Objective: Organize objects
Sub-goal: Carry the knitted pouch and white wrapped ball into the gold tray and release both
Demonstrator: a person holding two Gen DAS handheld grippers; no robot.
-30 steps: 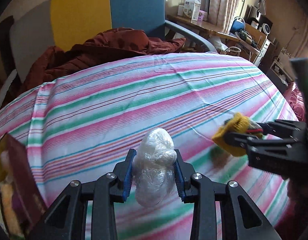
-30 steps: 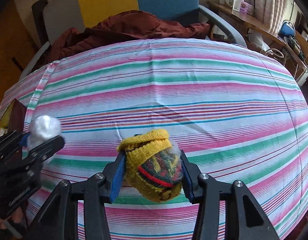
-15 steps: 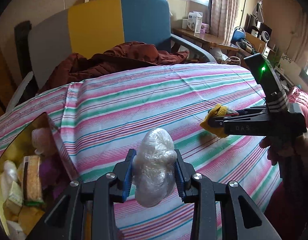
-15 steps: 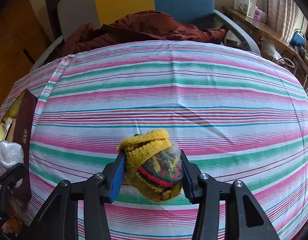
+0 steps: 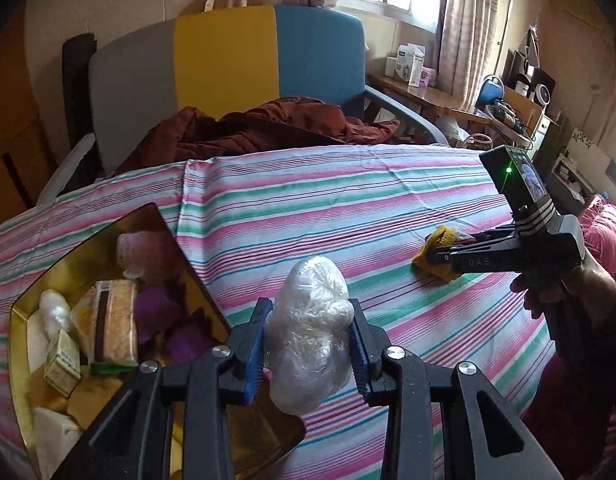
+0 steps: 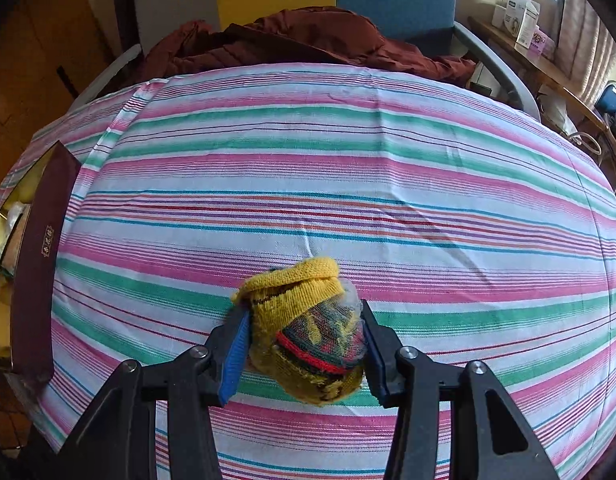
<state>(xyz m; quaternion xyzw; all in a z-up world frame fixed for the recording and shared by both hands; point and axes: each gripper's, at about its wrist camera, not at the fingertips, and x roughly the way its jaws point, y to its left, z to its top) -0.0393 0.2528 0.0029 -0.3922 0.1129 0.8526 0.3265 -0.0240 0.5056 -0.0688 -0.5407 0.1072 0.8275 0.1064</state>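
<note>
1. Only the left wrist view looks into the gold-lined box (image 5: 180, 276) at the left edge of the striped cloth (image 5: 348, 208): small packets, a purple item and pale wrapped lumps lie inside.
2. The right wrist view shows just that box's dark maroon outer wall (image 6: 36, 280), with a gold emblem on it.
3. The left gripper (image 5: 308, 340) has its jaws clamped on a clear plastic-wrapped bundle (image 5: 308, 332), held above the cloth beside the box's near corner.
4. The right gripper (image 6: 304, 348) has its jaws closed on a yellow knitted sock ball (image 6: 308, 332), low over the cloth.
5. Only the left wrist view shows the person's hand (image 5: 568, 288) gripping the right gripper's handle at far right.
</note>
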